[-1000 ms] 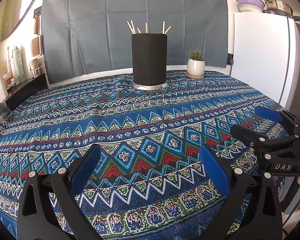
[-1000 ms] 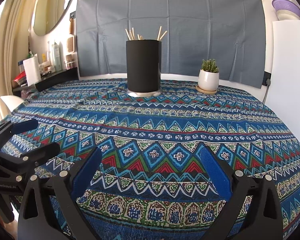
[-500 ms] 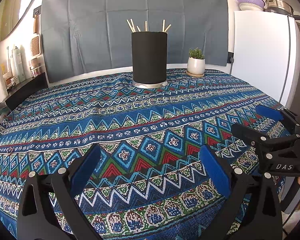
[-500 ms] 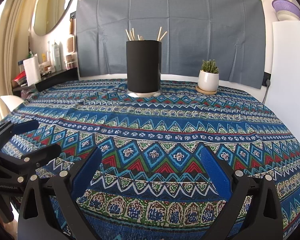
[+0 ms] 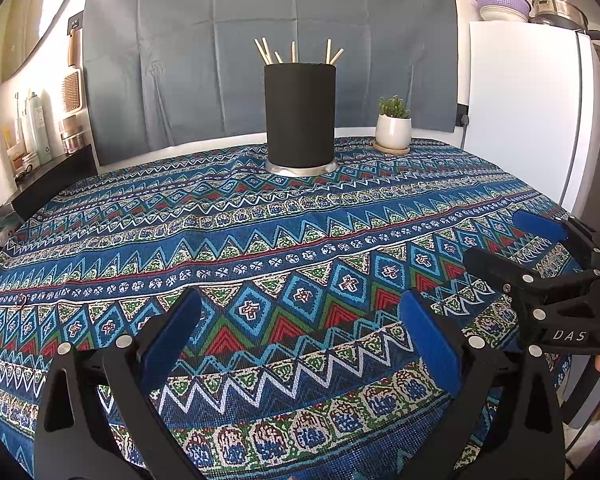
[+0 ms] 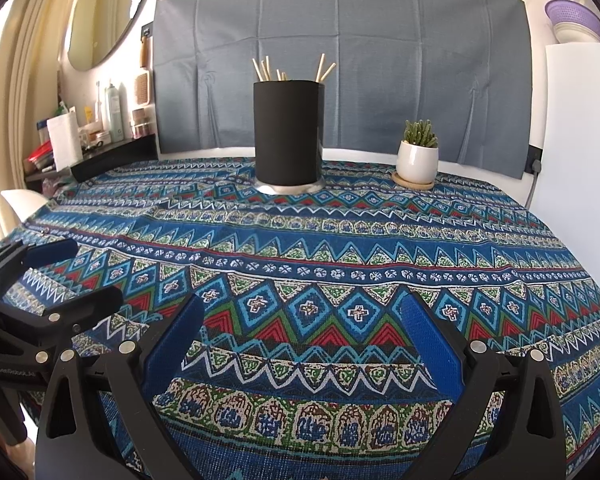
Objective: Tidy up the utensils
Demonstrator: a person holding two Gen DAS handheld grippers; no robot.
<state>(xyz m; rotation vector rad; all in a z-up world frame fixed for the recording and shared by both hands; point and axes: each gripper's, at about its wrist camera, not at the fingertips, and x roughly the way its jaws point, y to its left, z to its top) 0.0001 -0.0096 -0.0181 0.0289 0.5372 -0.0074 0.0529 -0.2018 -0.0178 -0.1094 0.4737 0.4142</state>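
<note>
Worktop (image 5: 100, 240): round, under patterned blue cloth, no loose utensils visible.
Black holder (image 5: 300, 116): upright cylinder on metal base, far side, straight ahead of both tools, well apart.
Chopsticks (image 5: 292, 51): inside holder, tips up, long axis near vertical.
Left hand-held gripper (image 5: 300, 336): wide open, empty, near edge.
Right hand-held gripper (image 6: 300, 336): wide open, empty; neither clearly nearer.
Potted plant (image 6: 418, 156): right of holder, on coaster.
Likely finished.

Utensil holder (image 5: 300, 114) being seated at far side of table (image 5: 260, 240); chopsticks (image 5: 292, 51) being held inside holder; potted plant (image 5: 393, 125) being placed just right of holder.
</note>
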